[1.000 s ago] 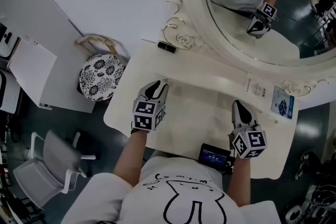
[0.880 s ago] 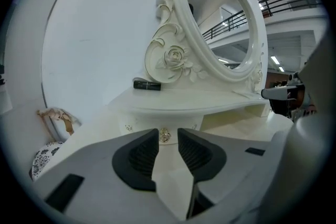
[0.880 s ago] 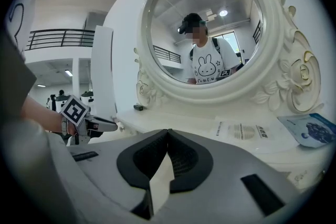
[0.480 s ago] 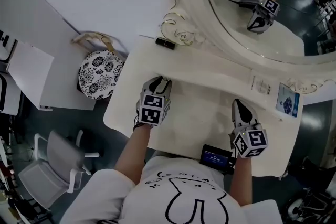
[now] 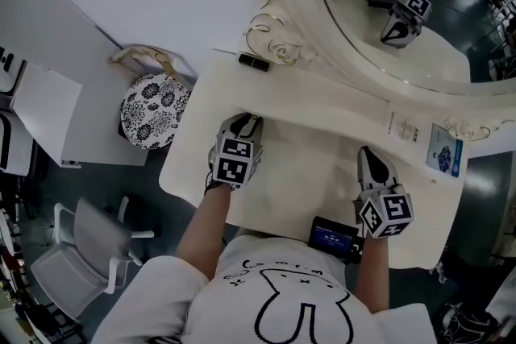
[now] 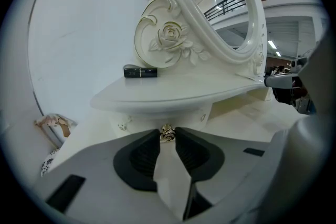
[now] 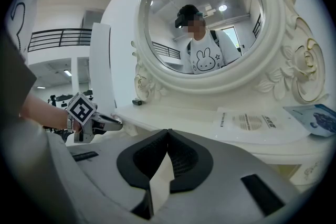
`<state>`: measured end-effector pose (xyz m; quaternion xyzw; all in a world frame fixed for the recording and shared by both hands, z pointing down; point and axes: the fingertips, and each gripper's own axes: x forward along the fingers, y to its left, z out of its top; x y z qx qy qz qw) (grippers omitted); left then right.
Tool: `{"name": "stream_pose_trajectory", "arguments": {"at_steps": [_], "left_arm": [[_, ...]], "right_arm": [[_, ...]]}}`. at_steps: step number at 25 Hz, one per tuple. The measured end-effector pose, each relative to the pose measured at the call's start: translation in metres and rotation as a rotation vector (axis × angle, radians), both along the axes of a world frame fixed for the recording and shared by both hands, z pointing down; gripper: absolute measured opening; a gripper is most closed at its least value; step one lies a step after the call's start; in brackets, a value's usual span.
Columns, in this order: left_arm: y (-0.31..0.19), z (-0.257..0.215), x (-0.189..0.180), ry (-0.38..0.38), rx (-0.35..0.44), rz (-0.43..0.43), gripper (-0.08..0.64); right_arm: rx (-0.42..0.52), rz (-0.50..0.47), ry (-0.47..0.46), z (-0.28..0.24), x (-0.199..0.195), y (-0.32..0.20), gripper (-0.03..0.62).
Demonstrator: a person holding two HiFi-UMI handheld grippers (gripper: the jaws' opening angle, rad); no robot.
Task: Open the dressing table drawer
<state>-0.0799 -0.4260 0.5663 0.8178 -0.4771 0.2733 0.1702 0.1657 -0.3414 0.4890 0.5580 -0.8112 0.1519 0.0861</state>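
Observation:
The cream dressing table (image 5: 306,173) has a raised back shelf (image 6: 173,93) with a small drawer front (image 6: 152,119) under it. A small gold rose-shaped drawer knob (image 6: 167,132) sits on that front. My left gripper (image 6: 167,137) has just been closing, and its fingertips now press on the knob from both sides. From the head view the left gripper (image 5: 246,122) reaches under the shelf's left end. My right gripper (image 5: 368,152) hovers over the tabletop at the right. In its own view the right gripper (image 7: 168,131) is shut and holds nothing.
A black lipstick tube (image 5: 254,62) lies on the shelf's left end, by the oval mirror (image 5: 387,20). A printed card (image 5: 401,128) and a blue booklet (image 5: 444,151) lie at the right. A black device (image 5: 333,238) sits at the front edge. A patterned stool (image 5: 155,112) stands to the left.
The left gripper has dipped and edged in toward the shelf front, and its spread jaws have narrowed onto the knob. The right gripper has stayed put.

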Motion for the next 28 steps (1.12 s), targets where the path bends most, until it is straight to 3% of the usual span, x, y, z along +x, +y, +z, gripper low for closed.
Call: {"name": "stream_pose_trajectory", "arguments": {"at_steps": [28], "left_arm": [[0.022, 0.007, -0.007, 0.0, -0.021, 0.011, 0.108]], "right_arm": [[0.024, 0.017, -0.012, -0.009, -0.004, 0.015, 0.014]]}}
